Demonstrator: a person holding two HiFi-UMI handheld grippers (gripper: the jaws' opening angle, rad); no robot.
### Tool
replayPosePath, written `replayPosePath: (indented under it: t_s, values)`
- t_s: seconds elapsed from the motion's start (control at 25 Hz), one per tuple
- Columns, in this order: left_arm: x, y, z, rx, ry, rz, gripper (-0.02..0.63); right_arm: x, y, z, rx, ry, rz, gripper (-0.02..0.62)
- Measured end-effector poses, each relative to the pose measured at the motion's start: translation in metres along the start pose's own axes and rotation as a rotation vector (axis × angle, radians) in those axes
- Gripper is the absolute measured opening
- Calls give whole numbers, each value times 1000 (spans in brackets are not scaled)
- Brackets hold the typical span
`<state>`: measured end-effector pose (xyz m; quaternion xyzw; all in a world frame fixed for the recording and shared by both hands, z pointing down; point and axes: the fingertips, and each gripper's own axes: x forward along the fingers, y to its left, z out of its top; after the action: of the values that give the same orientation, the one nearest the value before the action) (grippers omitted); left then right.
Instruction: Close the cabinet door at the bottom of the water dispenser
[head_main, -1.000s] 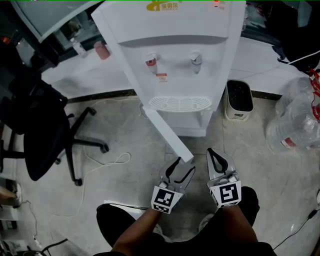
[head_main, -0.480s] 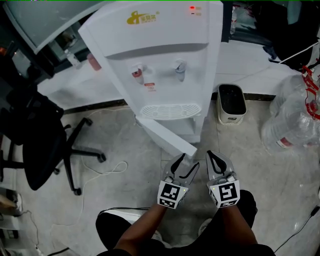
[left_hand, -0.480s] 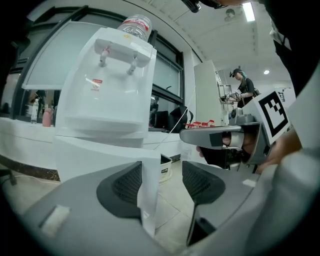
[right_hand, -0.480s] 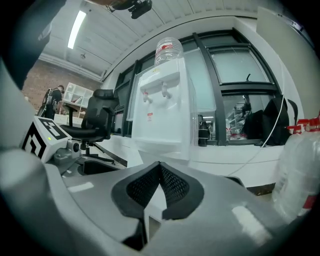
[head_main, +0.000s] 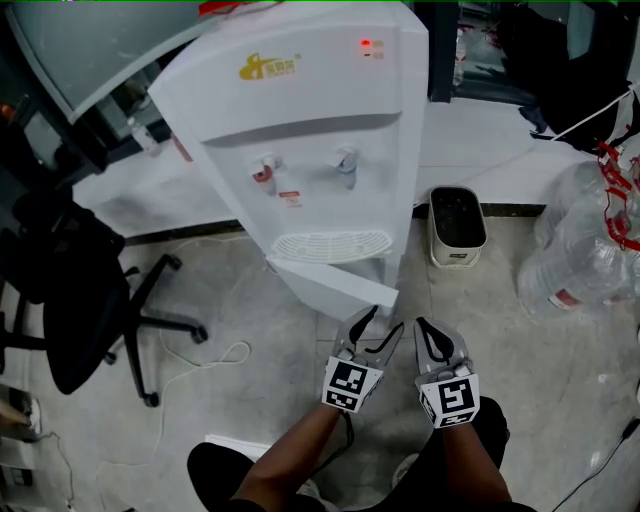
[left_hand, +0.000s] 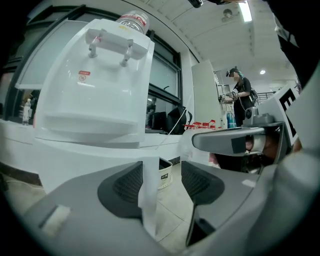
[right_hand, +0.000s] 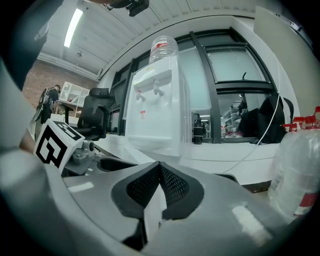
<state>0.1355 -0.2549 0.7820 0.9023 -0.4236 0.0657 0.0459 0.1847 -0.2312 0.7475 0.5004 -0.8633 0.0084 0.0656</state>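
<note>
The white water dispenser (head_main: 300, 150) stands ahead of me, and its bottom cabinet door (head_main: 330, 285) hangs partly open, slanting across the front with its free edge to the right. My left gripper (head_main: 375, 325) sits at that free edge. In the left gripper view the thin door edge (left_hand: 148, 200) stands between the jaws, against the left pad (left_hand: 125, 187) and clear of the right one; the jaws are closing. My right gripper (head_main: 428, 330) hovers just right of it, shut with nothing in it, its pads (right_hand: 172, 187) meeting in the right gripper view.
A black office chair (head_main: 70, 290) stands at the left with a loose cable (head_main: 220, 355) on the tiled floor beside it. A small white bin (head_main: 457, 225) sits right of the dispenser. Large clear water bottles (head_main: 580, 250) lie at the far right.
The door has swung from pointing out toward me to lying closer across the dispenser's front. My left gripper has moved right with its edge; the right gripper shifted only slightly.
</note>
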Motion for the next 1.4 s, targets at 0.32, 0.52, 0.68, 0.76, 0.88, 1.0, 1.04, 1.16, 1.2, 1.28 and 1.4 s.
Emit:
replayPosePath:
  t_s: [0.32,0.52,0.68,0.76,0.88,1.0,1.04,1.16,1.2,1.28,1.4]
  values:
    - [32,9,7,22,-6,-1,262,1,-10,-6,33,4,-10,3]
    - [41,13,6,2,2,-3,253,4,-6,-9,46,5,9,3]
    - [50,18,11,4,-2,4,253,5,-6,-17,46,30,18,3]
    - [55,21,11,14,3,7,255,5,-9,-21,48,40,14,3]
    - [63,29,9,35,7,19,255,6,-11,-23,50,41,13,3]
    - [70,33,12,45,2,20,255,6,-13,-23,52,39,10,3]
    - [72,33,14,47,0,20,255,5,-14,-23,54,38,9,3]
    - [75,37,16,51,4,27,262,6,-14,-23,55,40,10,3]
    - [76,40,17,55,3,33,262,6,-13,-23,53,39,10,3]
    - [76,46,19,57,-4,47,272,6,-14,-23,49,42,7,3]
    - [76,52,21,57,-12,54,273,4,-15,-27,47,53,0,3]
